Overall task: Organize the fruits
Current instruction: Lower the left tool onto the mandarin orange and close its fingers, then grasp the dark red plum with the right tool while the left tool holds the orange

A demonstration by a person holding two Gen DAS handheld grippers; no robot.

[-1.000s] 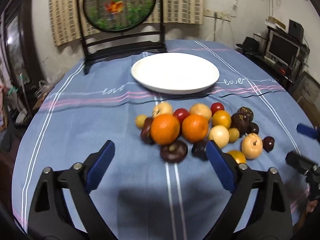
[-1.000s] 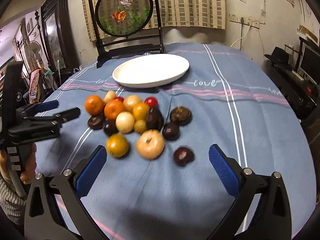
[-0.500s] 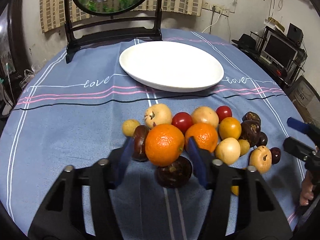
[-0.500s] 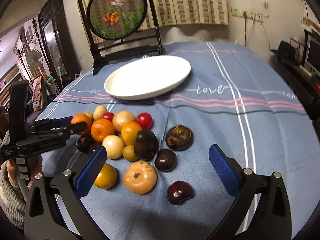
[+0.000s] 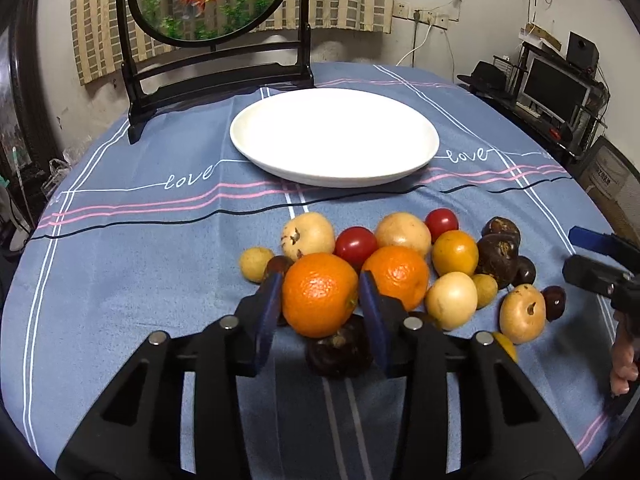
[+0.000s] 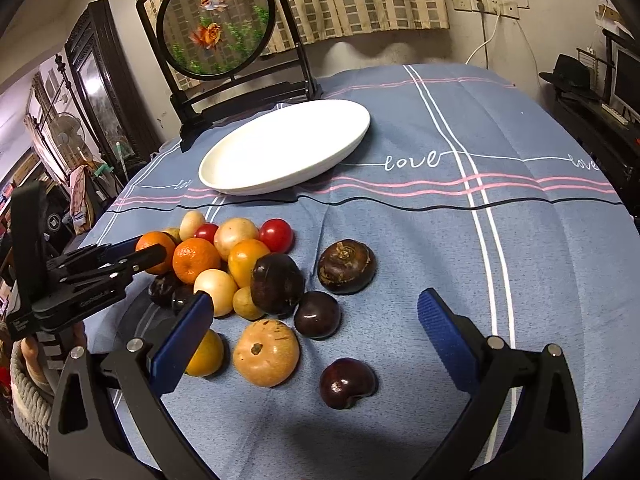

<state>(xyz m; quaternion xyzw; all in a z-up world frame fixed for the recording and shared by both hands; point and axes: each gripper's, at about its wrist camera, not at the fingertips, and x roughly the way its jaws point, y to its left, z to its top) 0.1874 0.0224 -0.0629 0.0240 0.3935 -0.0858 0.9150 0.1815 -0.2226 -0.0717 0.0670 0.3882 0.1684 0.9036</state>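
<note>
A pile of fruits lies on the blue tablecloth in front of an empty white plate (image 5: 334,136). My left gripper (image 5: 320,300) is shut on the front orange (image 5: 319,295), blue pads on both its sides; a second orange (image 5: 398,276) sits right beside it. In the right wrist view the left gripper (image 6: 138,254) grips that orange (image 6: 154,246) at the pile's left end. My right gripper (image 6: 316,328) is open and empty, low over the near fruits: a tan round fruit (image 6: 266,352), a dark plum (image 6: 347,382) and a dark fruit (image 6: 317,314).
A round fish-painting screen on a black stand (image 5: 212,76) stands behind the plate (image 6: 286,146). Red tomatoes (image 5: 356,244), yellow and brown fruits fill the pile. The right gripper shows at the right edge of the left wrist view (image 5: 600,260). Furniture surrounds the table.
My left gripper moved forward into the pile and closed on the front orange. My right gripper moved lower and nearer the fruits, staying open.
</note>
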